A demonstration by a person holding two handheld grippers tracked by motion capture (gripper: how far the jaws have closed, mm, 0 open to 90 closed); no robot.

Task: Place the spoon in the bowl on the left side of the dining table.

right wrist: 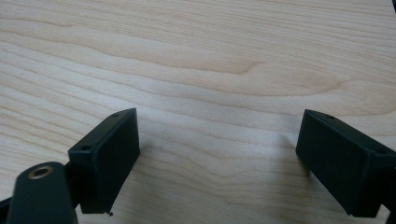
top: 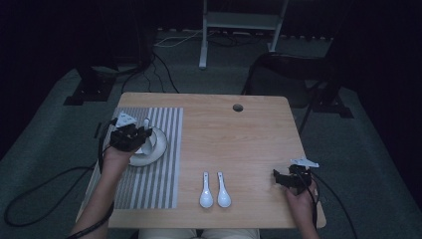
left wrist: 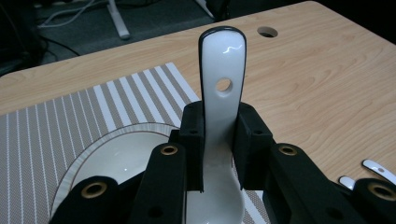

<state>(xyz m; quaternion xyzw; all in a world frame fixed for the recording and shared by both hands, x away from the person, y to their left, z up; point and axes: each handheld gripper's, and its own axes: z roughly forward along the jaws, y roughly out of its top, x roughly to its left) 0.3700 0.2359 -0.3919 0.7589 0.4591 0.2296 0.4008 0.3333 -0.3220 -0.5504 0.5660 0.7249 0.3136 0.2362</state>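
My left gripper [left wrist: 219, 154] is clamped on a glossy white ceramic soup spoon [left wrist: 222, 88]. Pads press both sides of the handle just above the bowl. Handle stands up between the jaws: flat, smooth, rounded tip with a thin dark edge line and a round hole through it. The spoon's bowl sits low between the jaw arms.

In the high view the left gripper [top: 130, 135] hangs over the white round ceramic plate [top: 158, 148]. In the left gripper view, that plate [left wrist: 112, 161] is shallow and glazed, with a thin brown line around the rim. It sits on a woven grey-and-white striped placemat [top: 159, 184], rectangular, with fine ribbed texture, covering the left part of the table.

Table is light wood-grain laminate [top: 249, 139], with rounded corners and a round cable hole [top: 238, 107] near the far edge.

Two more white ceramic soup spoons lie side by side on bare wood near the front edge, bowls toward me, handles pointing away: left lying spoon [top: 206, 191], right lying spoon [top: 223, 191]. Close together, and I cannot tell if they touch. Both are just right of the mat.

My right gripper [top: 276, 178] sits low at the right front corner of the table. Its jaws are spread wide with nothing between them. The right gripper view has matte black blocky pads [right wrist: 109, 156] over plain wood grain.
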